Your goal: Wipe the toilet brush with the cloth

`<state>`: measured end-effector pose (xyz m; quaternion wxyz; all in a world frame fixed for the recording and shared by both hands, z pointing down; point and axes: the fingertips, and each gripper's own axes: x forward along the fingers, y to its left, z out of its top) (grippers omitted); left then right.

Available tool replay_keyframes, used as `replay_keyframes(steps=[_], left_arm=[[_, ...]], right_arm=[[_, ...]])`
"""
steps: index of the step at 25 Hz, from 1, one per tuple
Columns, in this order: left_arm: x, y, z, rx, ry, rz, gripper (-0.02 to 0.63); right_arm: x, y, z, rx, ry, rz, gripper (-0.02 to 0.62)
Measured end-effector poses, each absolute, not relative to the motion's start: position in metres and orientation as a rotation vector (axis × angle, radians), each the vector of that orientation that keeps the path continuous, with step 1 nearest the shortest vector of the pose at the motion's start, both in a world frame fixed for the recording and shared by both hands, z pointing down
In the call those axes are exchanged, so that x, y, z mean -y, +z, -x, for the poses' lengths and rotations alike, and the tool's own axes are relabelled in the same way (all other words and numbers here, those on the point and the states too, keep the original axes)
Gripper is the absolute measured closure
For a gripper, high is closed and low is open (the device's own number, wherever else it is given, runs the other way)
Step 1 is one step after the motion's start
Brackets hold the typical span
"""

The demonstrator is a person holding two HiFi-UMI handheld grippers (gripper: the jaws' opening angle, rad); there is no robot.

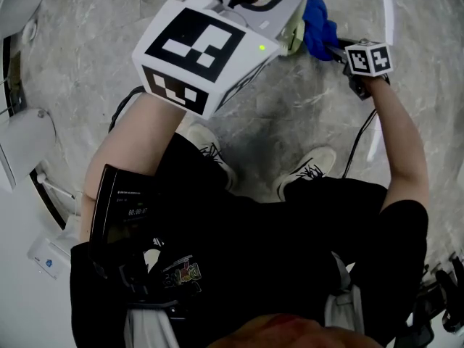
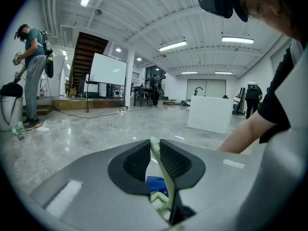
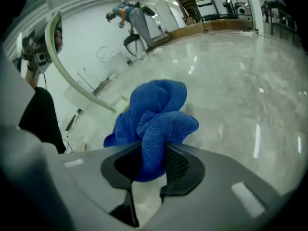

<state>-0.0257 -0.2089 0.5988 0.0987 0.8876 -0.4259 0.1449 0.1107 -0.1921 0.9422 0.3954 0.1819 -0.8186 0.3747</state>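
Note:
In the left gripper view, my left gripper (image 2: 154,149) is shut on the thin pale-green handle of the toilet brush (image 2: 156,153). The brush's white bristles (image 2: 160,203) and a bit of blue cloth (image 2: 155,183) show below the jaws. In the head view the left gripper (image 1: 293,22) holds the brush (image 1: 295,36) up in front of me, right against the blue cloth (image 1: 319,31). My right gripper (image 1: 337,49) is shut on that bunched cloth (image 3: 156,121). The curved brush handle (image 3: 72,81) runs to the cloth's left in the right gripper view.
A white toilet (image 1: 22,140) stands at the left edge of the head view. My two shoes (image 1: 210,151) and a black cable (image 1: 359,147) are on the marble floor below. Another person (image 2: 33,76) works by a bin far off, and a white box (image 2: 209,112) stands across the hall.

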Motion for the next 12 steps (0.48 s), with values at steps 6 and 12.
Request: replay_keyframes(steps=[6, 12], left_arm=[[0.227, 0.542, 0.073, 1.413, 0.081, -2.677, 0.527], [0.249, 0.688, 0.135, 1.326, 0.212, -2.161, 0.558]], right_arm=[[0.14, 0.964, -0.12, 1.994, 0.98, -0.294, 0.485], [0.165, 0.93, -0.086, 2.152, 1.073, -0.258, 0.485]])
